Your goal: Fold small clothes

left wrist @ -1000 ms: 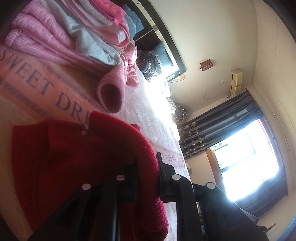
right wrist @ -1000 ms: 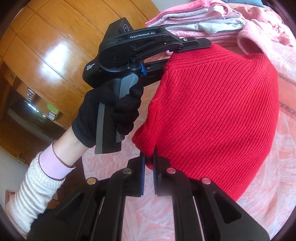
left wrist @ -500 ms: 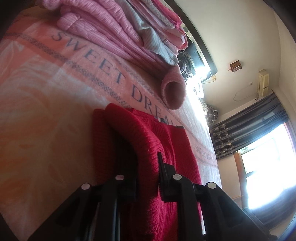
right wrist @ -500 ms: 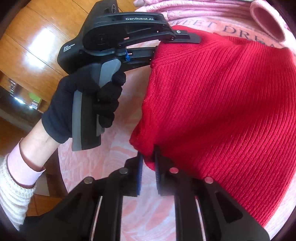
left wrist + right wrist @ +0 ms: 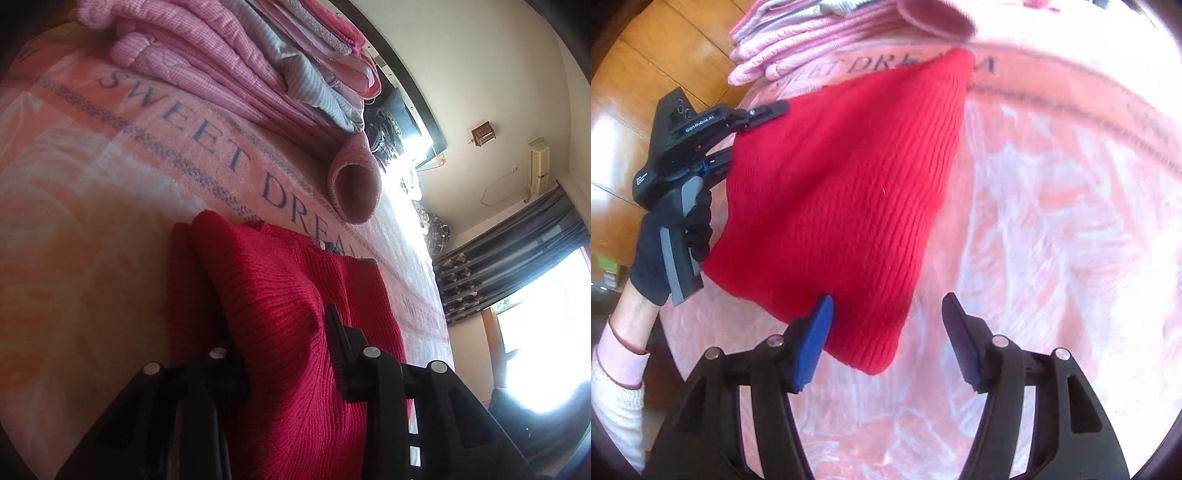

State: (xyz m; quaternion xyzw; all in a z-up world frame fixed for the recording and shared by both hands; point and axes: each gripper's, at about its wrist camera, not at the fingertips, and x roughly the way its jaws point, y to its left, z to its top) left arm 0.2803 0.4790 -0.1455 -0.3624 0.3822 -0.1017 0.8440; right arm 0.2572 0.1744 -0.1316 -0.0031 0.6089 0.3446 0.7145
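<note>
A red knit sweater [image 5: 266, 266] lies folded on the pink bedspread [image 5: 74, 166]. In the left wrist view its thick folded edge bulges up between the fingers of my left gripper [image 5: 280, 332], which stand apart around it. The right wrist view shows the same sweater [image 5: 842, 192] spread flat, with the left gripper [image 5: 753, 133] at its left edge in a black-gloved hand [image 5: 657, 258]. My right gripper [image 5: 886, 321] is open at the sweater's near corner. Its blue-padded left finger touches the knit and its right finger is over bare bedspread [image 5: 1052, 221].
A stack of folded pink and striped clothes [image 5: 221, 66] sits at the far side of the bed, with a pink knitted cuff [image 5: 354, 188] hanging off it toward the sweater. A wooden wardrobe [image 5: 635, 74] stands left of the bed. A bright curtained window [image 5: 546, 314] is at the right.
Both grippers lowered the red sweater onto the bedspread. The right gripper opened and let go of its corner. The left gripper's fingers widened around the folded edge.
</note>
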